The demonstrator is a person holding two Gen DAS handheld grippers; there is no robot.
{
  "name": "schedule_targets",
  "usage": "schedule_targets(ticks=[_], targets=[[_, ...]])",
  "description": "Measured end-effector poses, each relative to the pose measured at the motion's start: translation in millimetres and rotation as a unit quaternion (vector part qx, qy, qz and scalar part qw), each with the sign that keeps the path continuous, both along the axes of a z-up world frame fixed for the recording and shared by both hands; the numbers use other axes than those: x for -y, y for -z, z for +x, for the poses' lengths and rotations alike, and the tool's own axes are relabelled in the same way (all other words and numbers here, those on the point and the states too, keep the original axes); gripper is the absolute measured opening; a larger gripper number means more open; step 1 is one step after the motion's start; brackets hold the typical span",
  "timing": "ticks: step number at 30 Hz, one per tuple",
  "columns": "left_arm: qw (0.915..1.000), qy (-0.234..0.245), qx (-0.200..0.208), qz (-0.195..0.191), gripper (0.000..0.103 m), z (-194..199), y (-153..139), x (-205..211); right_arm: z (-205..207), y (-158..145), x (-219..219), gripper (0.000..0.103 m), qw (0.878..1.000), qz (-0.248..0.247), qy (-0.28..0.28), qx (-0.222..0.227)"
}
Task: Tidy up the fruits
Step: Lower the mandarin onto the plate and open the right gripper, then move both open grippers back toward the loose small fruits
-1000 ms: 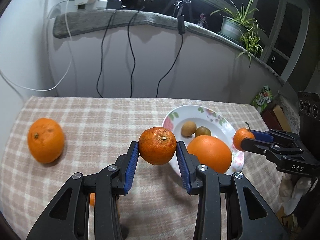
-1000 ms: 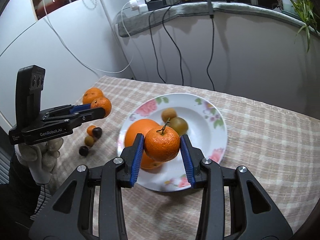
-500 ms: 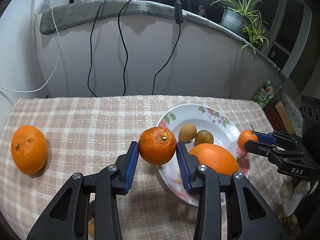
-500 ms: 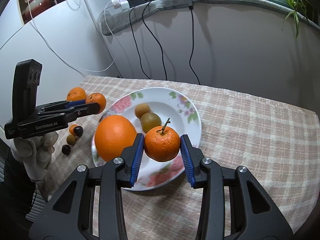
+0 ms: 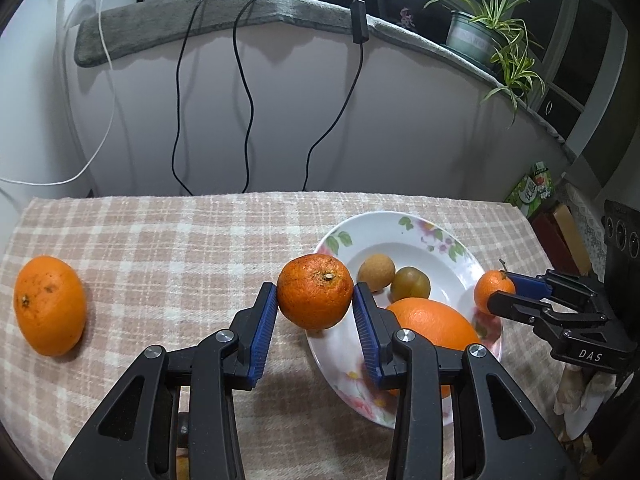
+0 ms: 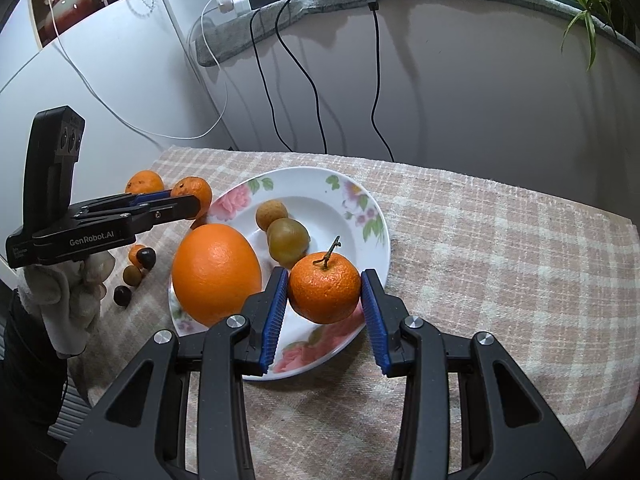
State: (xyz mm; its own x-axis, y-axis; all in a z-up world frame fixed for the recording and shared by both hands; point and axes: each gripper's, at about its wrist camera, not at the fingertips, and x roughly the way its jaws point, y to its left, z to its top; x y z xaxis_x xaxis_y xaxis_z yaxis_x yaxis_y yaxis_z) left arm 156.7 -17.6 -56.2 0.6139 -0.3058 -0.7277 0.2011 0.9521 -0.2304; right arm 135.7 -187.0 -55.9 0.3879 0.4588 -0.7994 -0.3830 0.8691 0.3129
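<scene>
My left gripper (image 5: pixel 315 304) is shut on a rough-skinned mandarin (image 5: pixel 315 296), held over the left rim of a white floral plate (image 5: pixel 420 232). My right gripper (image 6: pixel 325 294) is shut on a stemmed mandarin (image 6: pixel 325 292) above the plate's (image 6: pixel 304 184) near right side. On the plate lie a large orange (image 6: pixel 216 272), a tan longan (image 6: pixel 272 215) and an olive-green fruit (image 6: pixel 288 240). Another orange (image 5: pixel 50 304) rests on the checked cloth at far left. In the left wrist view the right gripper (image 5: pixel 496 292) shows at the plate's right edge; in the right wrist view the left gripper (image 6: pixel 192 200) shows at its left edge.
Several small fruits (image 6: pixel 136 264), orange and dark, lie on the cloth left of the plate by a gloved hand (image 6: pixel 64 292). Cables (image 5: pixel 240 92) hang down the wall behind the table. A potted plant (image 5: pixel 480 32) stands on the ledge; boxes (image 5: pixel 536 188) sit beyond the table's right end.
Both grippers have drifted down and over the plate with their mandarins still gripped. In the right wrist view the large orange has slid from behind the held mandarin out to its left.
</scene>
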Motion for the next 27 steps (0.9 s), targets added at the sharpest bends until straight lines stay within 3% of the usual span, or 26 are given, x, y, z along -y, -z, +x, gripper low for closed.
schedule_targets(ticks=[7, 11, 12, 13, 15, 17, 19, 22, 27], targets=[[1.0000, 0.001, -0.005, 0.002, 0.038, 3.1, 0.2, 2.3, -1.1, 1.5, -0.9, 0.039, 1.000, -0.005, 0.000, 0.001], [1.0000, -0.002, 0.000, 0.000, 0.053, 2.8, -1.9, 1.8, -1.9, 1.6, -1.3, 0.040, 1.000, -0.005, -0.001, -0.001], [1.0000, -0.002, 0.001, -0.001, 0.053, 2.6, -2.9, 1.7, -2.0, 1.7, -1.4, 0.044, 1.000, -0.005, -0.002, 0.000], [1.0000, -0.002, 0.002, -0.001, 0.054, 2.5, -3.9, 1.6, -2.2, 0.9, -1.3, 0.056, 1.000, -0.005, -0.002, 0.002], [1.0000, -0.003, 0.004, -0.002, 0.059, 2.0, -5.1, 1.0, -3.5, -2.9, -0.7, 0.070, 1.000, -0.004, 0.001, 0.012], [1.0000, -0.004, 0.004, -0.004, 0.062, 1.4, -5.6, 0.4, -4.5, -7.3, 0.0, 0.074, 1.000, -0.001, 0.003, 0.021], [1.0000, -0.005, 0.006, -0.006, 0.065, 0.4, -6.0, -0.2, -4.2, -10.7, 0.4, 0.084, 1.000, -0.001, 0.007, 0.025], [0.9999, -0.005, 0.010, -0.007, 0.071, -1.8, -8.1, 0.3, -4.6, -14.3, 0.6, 0.091, 0.999, -0.001, 0.008, 0.031], [0.9999, -0.003, 0.013, 0.001, 0.081, -4.4, -11.2, 3.1, -6.1, -14.8, -4.4, 0.092, 0.999, -0.015, 0.003, 0.032]])
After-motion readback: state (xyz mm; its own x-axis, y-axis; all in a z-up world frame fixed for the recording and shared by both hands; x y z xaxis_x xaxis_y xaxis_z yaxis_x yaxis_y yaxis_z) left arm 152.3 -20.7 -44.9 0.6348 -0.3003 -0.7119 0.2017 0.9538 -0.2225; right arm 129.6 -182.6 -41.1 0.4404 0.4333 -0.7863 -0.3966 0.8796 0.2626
